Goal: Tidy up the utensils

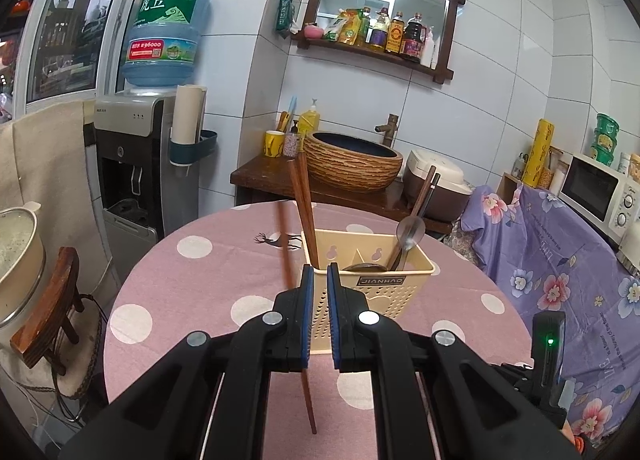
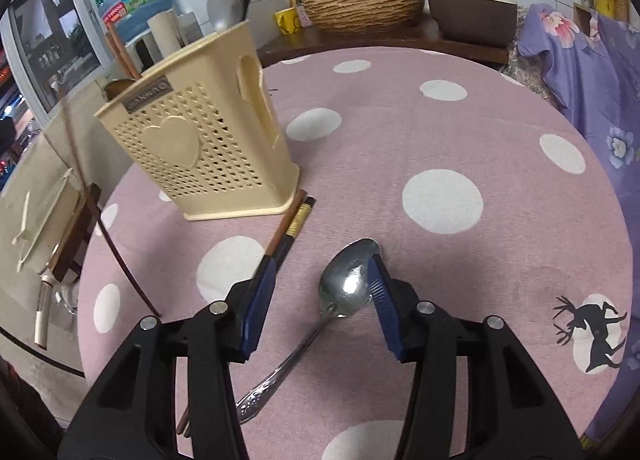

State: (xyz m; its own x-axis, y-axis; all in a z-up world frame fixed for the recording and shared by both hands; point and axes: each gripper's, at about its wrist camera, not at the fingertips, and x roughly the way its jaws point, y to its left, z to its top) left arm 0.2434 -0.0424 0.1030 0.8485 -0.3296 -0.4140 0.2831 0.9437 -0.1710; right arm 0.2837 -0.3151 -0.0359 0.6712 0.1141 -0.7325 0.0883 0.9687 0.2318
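Left gripper (image 1: pixel 318 274) is clamped on a thin brown wooden chopstick (image 1: pixel 285 248), long axis steep and tilted, lower tip below the pads, just in front of the cream perforated plastic holder (image 2: pixel 208 139) with its heart emblem. Right gripper (image 2: pixel 320 272) is held apart over a shiny steel spoon (image 2: pixel 348 280) lying flat on the pink polka-dot tablecloth (image 2: pixel 440 131); bowl points away, patterned handle toward camera-left. Right pad (image 2: pixel 380 288) possibly touches the bowl. Two more chopsticks (image 2: pixel 290 225) lie beside the holder.
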